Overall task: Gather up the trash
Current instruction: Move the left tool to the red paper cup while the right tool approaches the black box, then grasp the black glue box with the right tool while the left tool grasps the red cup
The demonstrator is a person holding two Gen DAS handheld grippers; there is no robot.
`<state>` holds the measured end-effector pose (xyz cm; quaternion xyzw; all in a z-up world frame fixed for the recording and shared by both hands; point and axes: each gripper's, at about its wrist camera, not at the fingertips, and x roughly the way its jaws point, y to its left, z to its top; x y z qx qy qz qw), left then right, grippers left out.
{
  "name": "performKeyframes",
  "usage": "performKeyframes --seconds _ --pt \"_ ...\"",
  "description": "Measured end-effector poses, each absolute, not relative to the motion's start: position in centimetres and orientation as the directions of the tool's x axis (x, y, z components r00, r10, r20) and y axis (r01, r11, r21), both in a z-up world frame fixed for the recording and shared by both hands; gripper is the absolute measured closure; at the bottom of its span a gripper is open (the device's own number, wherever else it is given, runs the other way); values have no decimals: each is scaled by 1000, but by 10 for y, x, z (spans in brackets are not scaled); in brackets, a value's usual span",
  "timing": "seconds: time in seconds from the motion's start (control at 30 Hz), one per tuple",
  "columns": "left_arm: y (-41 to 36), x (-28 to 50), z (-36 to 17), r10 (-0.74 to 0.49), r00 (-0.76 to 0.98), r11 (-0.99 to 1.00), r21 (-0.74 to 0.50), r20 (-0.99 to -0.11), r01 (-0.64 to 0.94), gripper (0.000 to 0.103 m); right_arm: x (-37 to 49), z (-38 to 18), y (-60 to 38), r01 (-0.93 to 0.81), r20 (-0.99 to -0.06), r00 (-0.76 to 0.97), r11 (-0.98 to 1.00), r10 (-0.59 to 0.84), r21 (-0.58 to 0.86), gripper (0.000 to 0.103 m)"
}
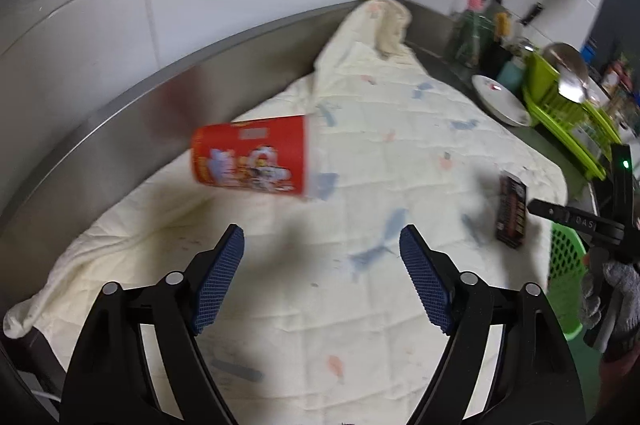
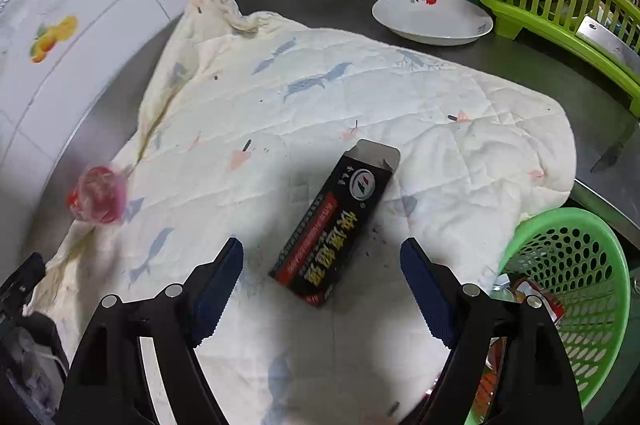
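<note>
A red printed paper cup (image 1: 250, 157) lies on its side on a cream quilted cloth (image 1: 360, 153), ahead and left of my open left gripper (image 1: 322, 245), which holds nothing. A black carton (image 2: 334, 225) with red and white print lies flat on the cloth (image 2: 360, 97), between and just ahead of the fingers of my open right gripper (image 2: 322, 257), not touched. The carton (image 1: 511, 211) also shows at the right of the left wrist view. The cup (image 2: 98, 195) appears far left in the right wrist view, blurred. A green perforated basket (image 2: 568, 289) with wrappers inside stands at the right.
A steel counter (image 2: 520, 61) under the cloth carries a white dish (image 2: 432, 15), a lime dish rack (image 2: 560, 9) with a metal ladle, bottles and brushes. The tiled wall (image 1: 200, 5) with pipes rises behind. A gloved hand (image 1: 616, 301) holding the other gripper shows at the right edge.
</note>
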<state>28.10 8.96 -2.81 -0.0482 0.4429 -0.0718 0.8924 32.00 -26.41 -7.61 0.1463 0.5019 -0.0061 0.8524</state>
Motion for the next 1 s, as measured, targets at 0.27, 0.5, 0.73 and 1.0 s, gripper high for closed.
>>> performKeyframes --seconds 0.27,0.5,0.73,1.0 --pt "132 312 -40 -130 551 969 -223 -824 -105 23 344 -100 -250 180 -887 444 958 124 224 27" --pt "143 328 -39 -126 556 928 -296 -821 -228 19 355 -106 -245 173 -894 429 960 126 218 27" --pt "142 356 -42 -120 550 841 -378 -827 -386 18 360 -116 -245 179 -912 397 965 106 190 38" --pt "131 382 -55 -68 518 756 -383 -852 -530 17 359 -117 -245 122 -911 395 977 116 177 43"
